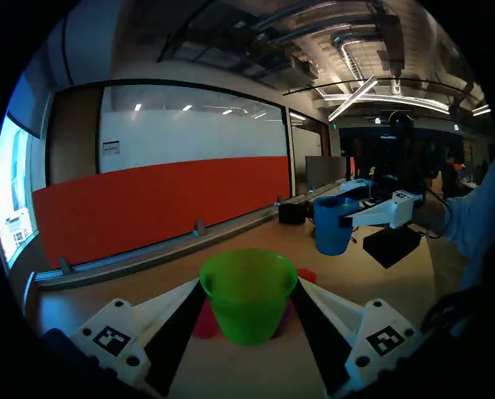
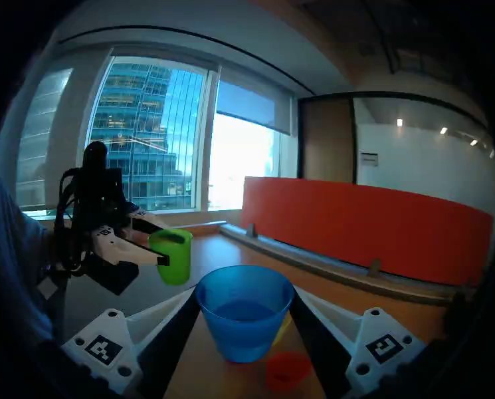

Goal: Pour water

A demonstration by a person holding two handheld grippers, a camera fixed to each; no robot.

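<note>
My left gripper (image 1: 248,287) grips the green cup (image 1: 248,312) between both fingers, upright above the wooden table (image 1: 353,276). My right gripper (image 2: 245,292) clamps the blue cup (image 2: 245,336), upright with water (image 2: 244,310) inside. The two cups are apart.

Green cup (image 1: 248,302) upright in left tool (image 1: 248,291)

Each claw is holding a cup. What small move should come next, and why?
Probably carry the right gripper and its blue cup across toward the green cup held by the left gripper, before any tilting. The blue cup seems to hold water, both cups stand upright, and they are well apart, so pouring from here would likely miss.
</note>
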